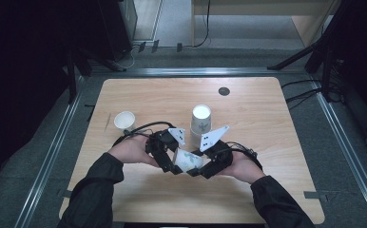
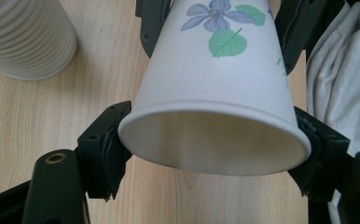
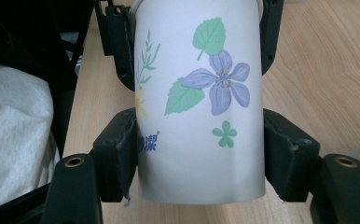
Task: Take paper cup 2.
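Note:
A white paper cup (image 1: 188,159) printed with purple flowers and green leaves lies on its side in the air between my two grippers, just above the wooden table (image 1: 248,109). My left gripper (image 1: 173,164) is shut on the cup's rim end (image 2: 215,135), the open mouth facing its camera. My right gripper (image 1: 199,169) is shut on the cup's base end (image 3: 201,140). In each gripper view the other gripper's black jaws clamp the far end of the cup.
A stack of upturned paper cups (image 1: 200,119) stands just behind the grippers, its ribbed side (image 2: 24,37) close to the left gripper. A small white cup (image 1: 124,119) stands upright at the left. A dark round grommet (image 1: 224,91) sits at the back.

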The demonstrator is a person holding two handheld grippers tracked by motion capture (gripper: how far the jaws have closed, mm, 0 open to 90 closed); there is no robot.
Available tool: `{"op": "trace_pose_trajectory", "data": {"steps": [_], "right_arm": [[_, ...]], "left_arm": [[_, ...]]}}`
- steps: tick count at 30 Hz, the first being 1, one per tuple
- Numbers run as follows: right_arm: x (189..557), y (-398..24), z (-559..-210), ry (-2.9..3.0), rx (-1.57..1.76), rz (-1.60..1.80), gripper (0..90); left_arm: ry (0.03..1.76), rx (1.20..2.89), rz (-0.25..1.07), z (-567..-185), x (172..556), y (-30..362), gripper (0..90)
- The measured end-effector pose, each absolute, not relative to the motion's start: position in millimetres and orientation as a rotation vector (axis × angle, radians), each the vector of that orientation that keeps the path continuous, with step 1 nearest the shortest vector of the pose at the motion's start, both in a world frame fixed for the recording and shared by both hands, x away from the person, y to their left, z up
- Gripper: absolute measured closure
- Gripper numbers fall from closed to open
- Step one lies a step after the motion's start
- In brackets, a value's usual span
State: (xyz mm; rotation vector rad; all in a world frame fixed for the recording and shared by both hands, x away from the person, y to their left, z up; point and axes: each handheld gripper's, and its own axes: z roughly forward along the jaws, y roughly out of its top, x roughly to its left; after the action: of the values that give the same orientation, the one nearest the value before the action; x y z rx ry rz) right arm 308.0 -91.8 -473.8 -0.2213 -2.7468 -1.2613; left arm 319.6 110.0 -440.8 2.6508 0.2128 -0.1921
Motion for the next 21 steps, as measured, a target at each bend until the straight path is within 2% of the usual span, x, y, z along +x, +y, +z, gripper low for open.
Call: {"op": "trace_pose_trajectory", "data": {"steps": [7,21], "right_arm": [[308,-96,-469,-2.743,-0.231,-1.286,35.1],[311,-109,-461,-2.708,-0.260,-1.363,34.9]], "left_arm": [[0.249,2.590,-0.163,-438,319,118,12.7],[0.322,2.434,-0.140,-435,315,142,10.8]]}}
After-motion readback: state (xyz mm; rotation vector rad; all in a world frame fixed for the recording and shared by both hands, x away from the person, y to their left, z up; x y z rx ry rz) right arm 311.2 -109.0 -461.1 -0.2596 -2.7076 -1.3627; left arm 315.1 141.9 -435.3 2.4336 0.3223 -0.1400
